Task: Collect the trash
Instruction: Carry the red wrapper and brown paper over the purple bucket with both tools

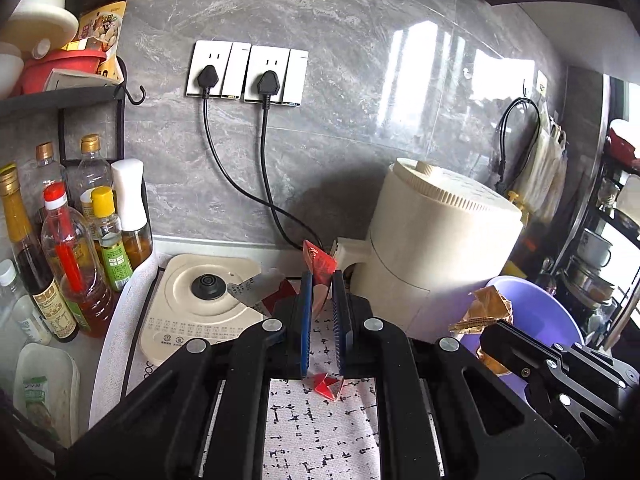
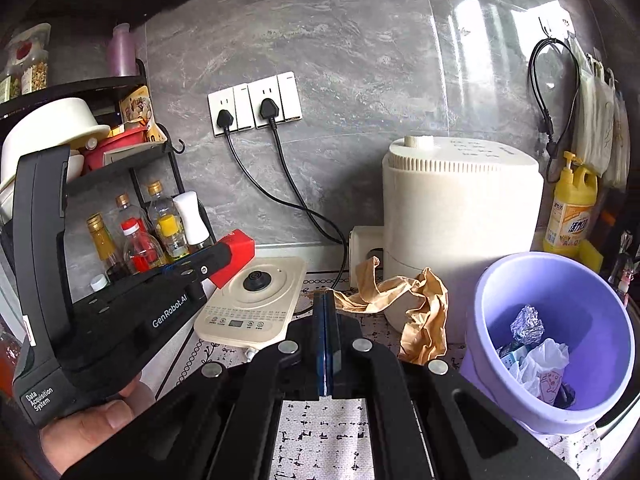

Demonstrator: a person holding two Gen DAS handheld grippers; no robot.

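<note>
My left gripper (image 1: pixel 321 280) is shut on a flattened red carton (image 1: pixel 318 266) and holds it above the patterned mat; its silver flap (image 1: pixel 256 286) sticks out left. In the right wrist view the same red carton (image 2: pixel 236 248) shows at the left gripper's tip (image 2: pixel 224 258). My right gripper (image 2: pixel 326 300) is shut on crumpled brown paper (image 2: pixel 416 300) that hangs to the right of its fingers, beside the purple bin (image 2: pixel 480 320). The bin holds foil and white paper. A small red scrap (image 1: pixel 329 385) lies on the mat below the left gripper.
A cream air fryer (image 2: pixel 460 208) stands at the back, a cream kettle base (image 2: pixel 256 304) to the left. Bottles (image 1: pixel 68 248) crowd the left rack. Two black cords (image 1: pixel 240 160) run from wall sockets. A yellow detergent bottle (image 2: pixel 570 208) stands at right.
</note>
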